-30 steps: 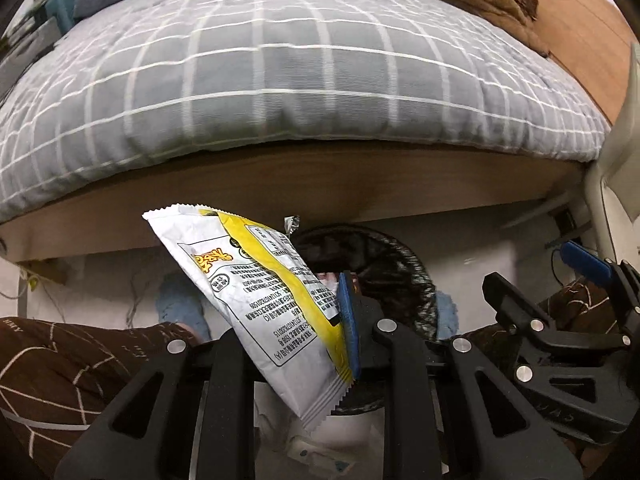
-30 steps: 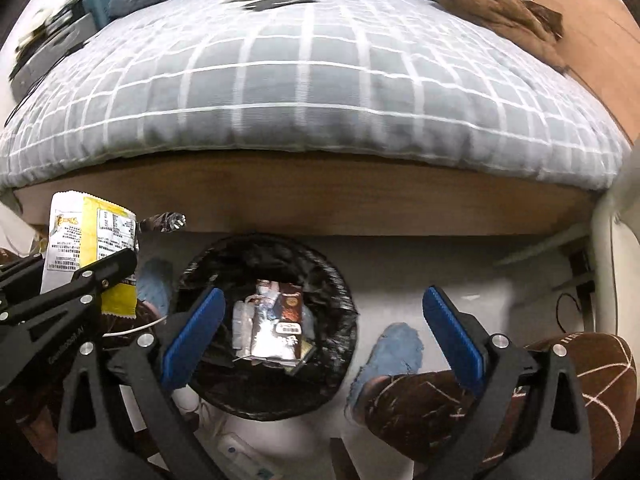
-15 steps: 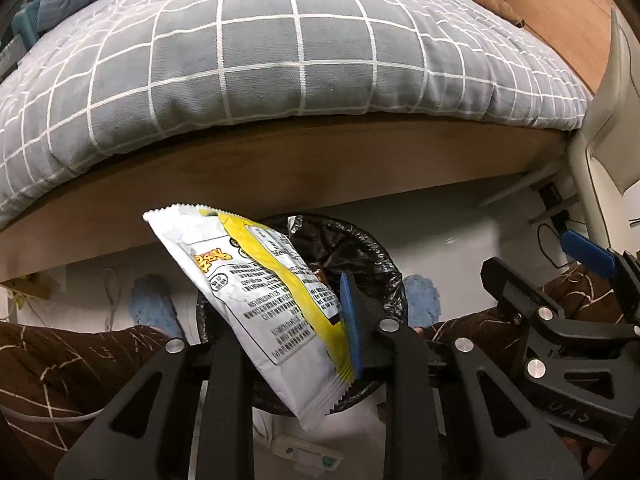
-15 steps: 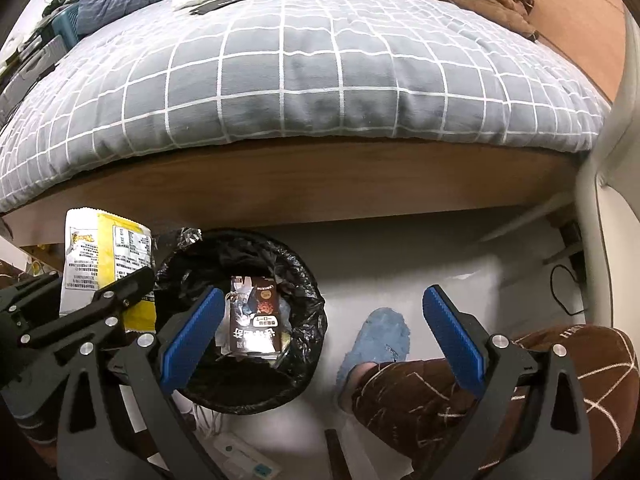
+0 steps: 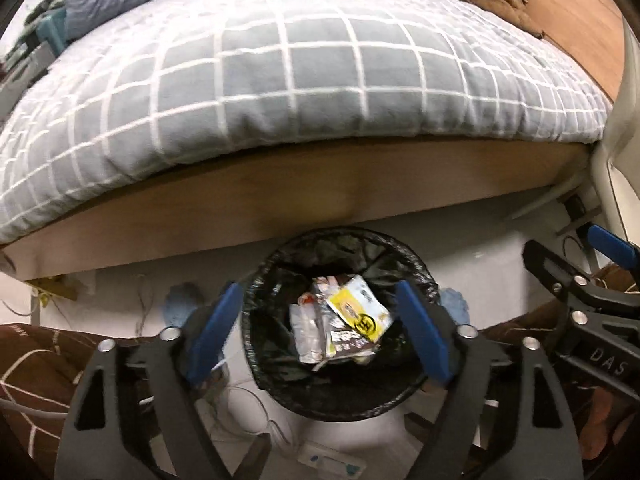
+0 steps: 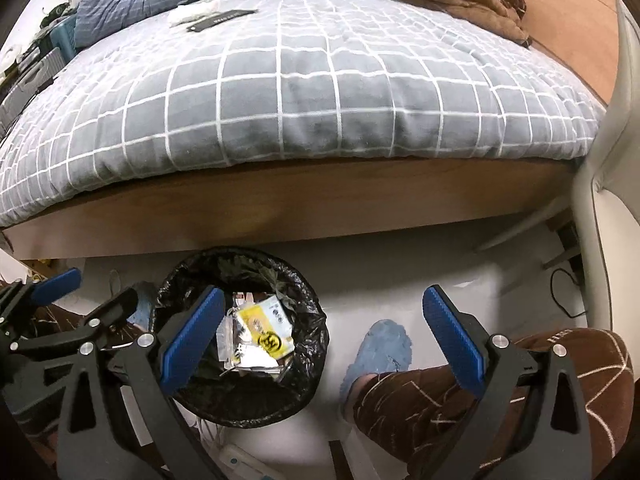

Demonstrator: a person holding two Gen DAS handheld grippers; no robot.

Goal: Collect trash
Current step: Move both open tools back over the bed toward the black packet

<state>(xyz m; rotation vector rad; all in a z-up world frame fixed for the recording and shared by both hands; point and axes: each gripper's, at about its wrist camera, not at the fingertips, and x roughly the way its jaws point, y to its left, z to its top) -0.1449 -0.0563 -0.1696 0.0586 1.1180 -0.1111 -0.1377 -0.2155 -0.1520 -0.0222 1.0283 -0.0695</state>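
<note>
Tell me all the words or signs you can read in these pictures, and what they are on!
"DAS": on the black frame of the right hand-held gripper, seen from the left wrist; more letters may be cut off.
Round black sign on the yellow and white wrapper in the trash bin: too blurred to read.
Small print on the other wrappers in the bin: too small.
Pale lettering on the flat black object on the bed: too small.

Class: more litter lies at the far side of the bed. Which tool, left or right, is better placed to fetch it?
Probably right. The right tool gapes empty, beside the bin; the left tool, jaws opening, hangs over it, wrapper dropped inside.
</note>
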